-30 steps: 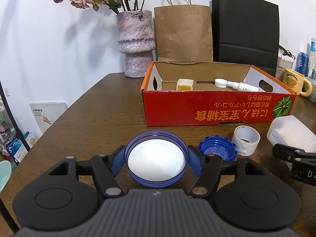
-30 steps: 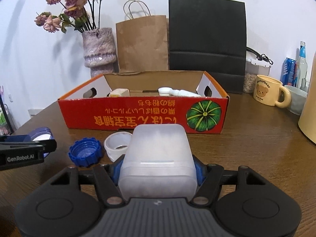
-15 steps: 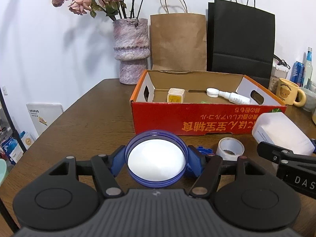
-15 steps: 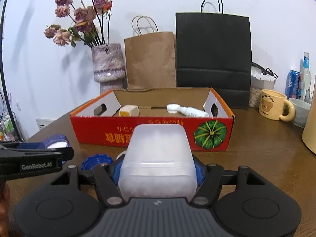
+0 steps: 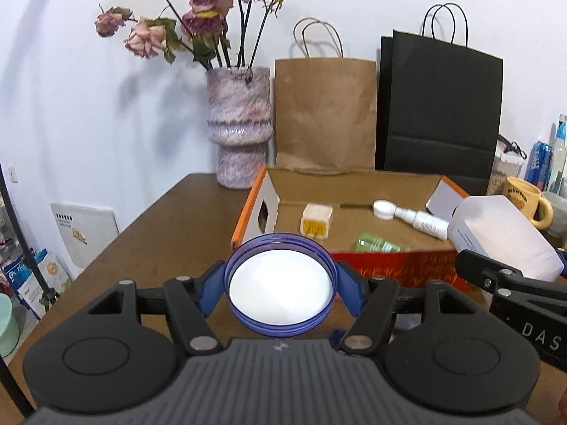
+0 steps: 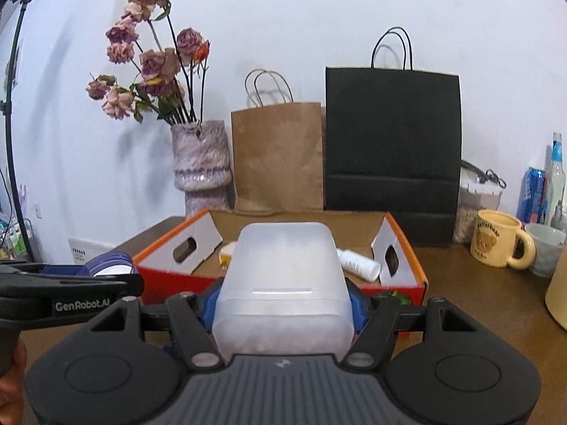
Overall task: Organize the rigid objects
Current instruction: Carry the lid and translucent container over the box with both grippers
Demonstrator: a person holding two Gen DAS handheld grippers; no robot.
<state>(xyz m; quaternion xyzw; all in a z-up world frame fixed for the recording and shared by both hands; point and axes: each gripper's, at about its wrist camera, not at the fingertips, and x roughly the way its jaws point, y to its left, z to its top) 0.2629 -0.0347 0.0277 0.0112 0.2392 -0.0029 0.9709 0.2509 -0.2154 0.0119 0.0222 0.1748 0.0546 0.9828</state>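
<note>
As both grippers had risen from the counter (image 5: 166, 233), left jaws grasping the blue lid (image 5: 280, 292) and right jaws the white container (image 6: 281, 290), the red box (image 5: 354, 212) lay near for dropping.

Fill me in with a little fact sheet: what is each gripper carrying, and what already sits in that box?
left gripper: shut on round blue lid with white inside
right gripper: shut on frosted translucent plastic container
red cardboard box: open-topped, on brown wooden table
inside box: small yellow-labelled cube, white bottle with ribbed cap, green packet
behind box: purple vase of dried roses
</note>
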